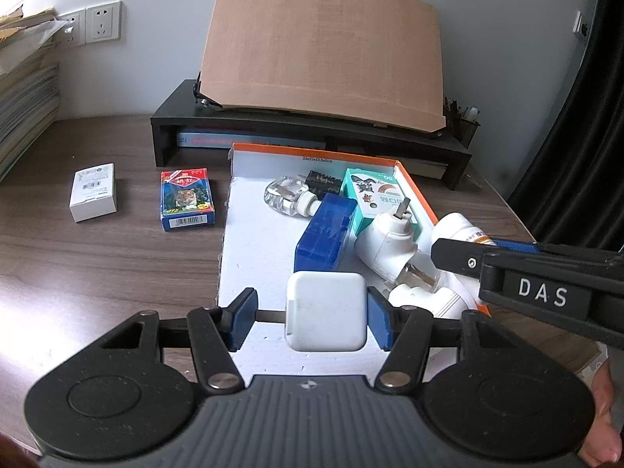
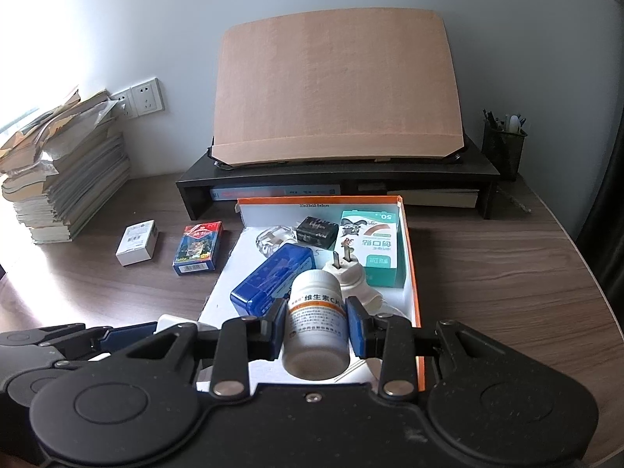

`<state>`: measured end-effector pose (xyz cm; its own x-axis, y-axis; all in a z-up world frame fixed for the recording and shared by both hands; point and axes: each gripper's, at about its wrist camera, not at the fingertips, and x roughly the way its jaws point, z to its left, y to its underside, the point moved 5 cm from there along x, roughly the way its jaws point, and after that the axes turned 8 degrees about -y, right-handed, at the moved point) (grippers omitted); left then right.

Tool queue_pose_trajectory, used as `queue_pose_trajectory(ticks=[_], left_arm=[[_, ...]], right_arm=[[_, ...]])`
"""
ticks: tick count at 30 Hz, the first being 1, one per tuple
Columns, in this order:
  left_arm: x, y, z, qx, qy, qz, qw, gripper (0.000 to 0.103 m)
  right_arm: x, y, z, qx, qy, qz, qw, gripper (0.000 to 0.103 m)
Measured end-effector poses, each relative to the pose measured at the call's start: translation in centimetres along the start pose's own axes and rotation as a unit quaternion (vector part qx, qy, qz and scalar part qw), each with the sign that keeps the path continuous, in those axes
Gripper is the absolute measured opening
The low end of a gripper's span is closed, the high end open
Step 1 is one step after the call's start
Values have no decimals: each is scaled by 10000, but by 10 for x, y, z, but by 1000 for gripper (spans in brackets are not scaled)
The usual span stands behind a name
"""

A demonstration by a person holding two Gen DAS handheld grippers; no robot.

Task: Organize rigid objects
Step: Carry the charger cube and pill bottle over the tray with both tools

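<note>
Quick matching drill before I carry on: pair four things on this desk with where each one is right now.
Things:
1. white pill bottle
2. white charger cube
3. playing-card box
4. green-and-white carton

Places:
A. on the bare desk, left of the tray
B. inside the tray, at its far right
C. between the right gripper fingers
D. between the left gripper fingers

Pairs: 1-C, 2-D, 3-A, 4-B

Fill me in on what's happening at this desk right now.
A person is sorting small items with a handheld gripper in each hand. The right gripper is shut on a white pill bottle over the orange-edged box. A white charger block sits between the left gripper's pads, with a gap on one side. A card pack and a small white box lie on the desk outside.
</note>
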<state>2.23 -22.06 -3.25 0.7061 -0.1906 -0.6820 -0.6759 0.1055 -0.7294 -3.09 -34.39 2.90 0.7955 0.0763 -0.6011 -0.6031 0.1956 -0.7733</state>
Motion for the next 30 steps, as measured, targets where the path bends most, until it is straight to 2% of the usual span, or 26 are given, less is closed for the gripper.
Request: queue_pose_trajectory(ticks=[30], left_arm=[[12,-4,0,28,3,73,10000,60]], right_arm=[[17,-2,-2,44,-66,114,9999,41]])
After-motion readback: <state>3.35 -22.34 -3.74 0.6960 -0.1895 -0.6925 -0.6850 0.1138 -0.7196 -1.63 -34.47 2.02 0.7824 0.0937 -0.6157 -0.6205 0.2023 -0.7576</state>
